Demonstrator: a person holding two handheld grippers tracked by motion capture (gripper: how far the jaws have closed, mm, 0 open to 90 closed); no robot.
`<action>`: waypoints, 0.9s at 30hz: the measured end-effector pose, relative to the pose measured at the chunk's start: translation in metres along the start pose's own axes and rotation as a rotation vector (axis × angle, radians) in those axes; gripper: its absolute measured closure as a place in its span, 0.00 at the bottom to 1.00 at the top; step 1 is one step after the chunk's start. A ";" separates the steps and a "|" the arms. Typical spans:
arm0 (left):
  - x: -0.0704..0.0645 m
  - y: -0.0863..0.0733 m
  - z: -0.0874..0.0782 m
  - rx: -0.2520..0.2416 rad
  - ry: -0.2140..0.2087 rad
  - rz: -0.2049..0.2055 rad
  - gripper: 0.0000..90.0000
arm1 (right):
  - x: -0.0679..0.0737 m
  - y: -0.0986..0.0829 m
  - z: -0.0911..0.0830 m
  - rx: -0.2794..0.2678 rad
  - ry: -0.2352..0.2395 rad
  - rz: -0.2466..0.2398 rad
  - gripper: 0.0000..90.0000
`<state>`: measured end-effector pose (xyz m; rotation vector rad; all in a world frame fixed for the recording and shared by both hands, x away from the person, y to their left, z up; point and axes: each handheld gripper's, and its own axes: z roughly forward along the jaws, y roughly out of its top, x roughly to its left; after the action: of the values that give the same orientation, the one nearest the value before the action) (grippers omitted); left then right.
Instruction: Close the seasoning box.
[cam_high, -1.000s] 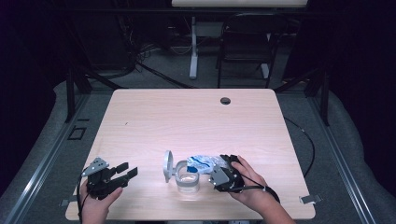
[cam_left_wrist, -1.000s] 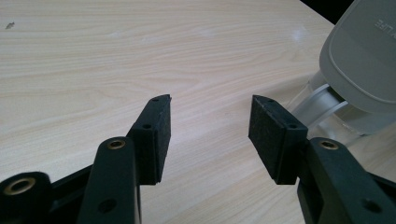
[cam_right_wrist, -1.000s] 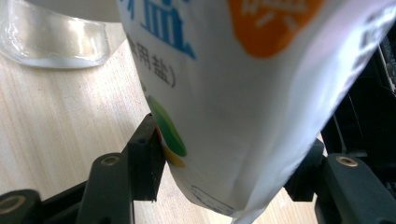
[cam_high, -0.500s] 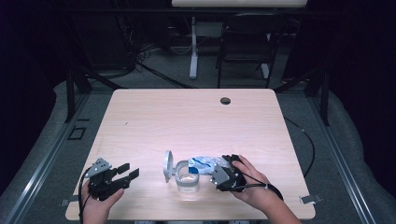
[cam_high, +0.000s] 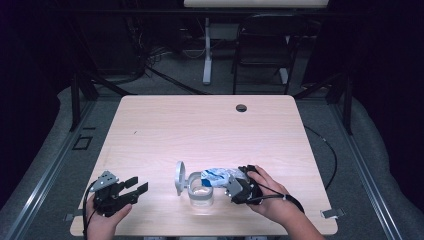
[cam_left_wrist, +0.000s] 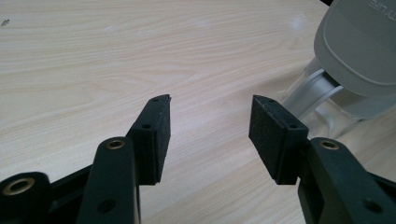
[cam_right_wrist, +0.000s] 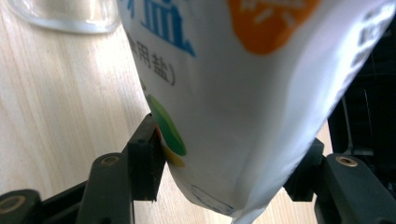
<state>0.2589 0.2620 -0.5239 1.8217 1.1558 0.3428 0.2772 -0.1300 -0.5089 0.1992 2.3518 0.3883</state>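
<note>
Right gripper (cam_high: 239, 186) clamps salt bag (cam_high: 216, 176), tipped over open jar (cam_high: 200, 192), lid (cam_high: 179, 177) up. Pouring seemingly underway. Left gripper (cam_high: 134, 188) wide, idle on tabletop (cam_high: 210, 130).

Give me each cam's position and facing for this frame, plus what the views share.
High view: fixed above the person's side, looking forward and down on the table; both hands, the left gripper and the right gripper enter from the bottom.
Left gripper view: rides the left gripper, looking along its open jaws across the tabletop toward the clear jar and its grey flip lid.
Right gripper view: rides the right gripper, jaws clamped on a white salt bag.
Shared: jar and bag appear in the high view too.
</note>
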 end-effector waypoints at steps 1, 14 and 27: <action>0.000 0.000 0.000 0.001 0.001 -0.001 0.54 | 0.000 0.000 0.000 0.000 0.001 -0.003 0.46; 0.000 0.000 0.000 0.000 0.002 0.001 0.54 | -0.007 0.002 -0.002 0.027 -0.010 -0.062 0.47; 0.000 -0.001 0.000 0.004 0.003 0.000 0.54 | -0.009 0.005 -0.004 0.055 -0.002 -0.121 0.47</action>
<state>0.2584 0.2618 -0.5246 1.8254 1.1593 0.3441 0.2815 -0.1287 -0.4985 0.0822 2.3608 0.2647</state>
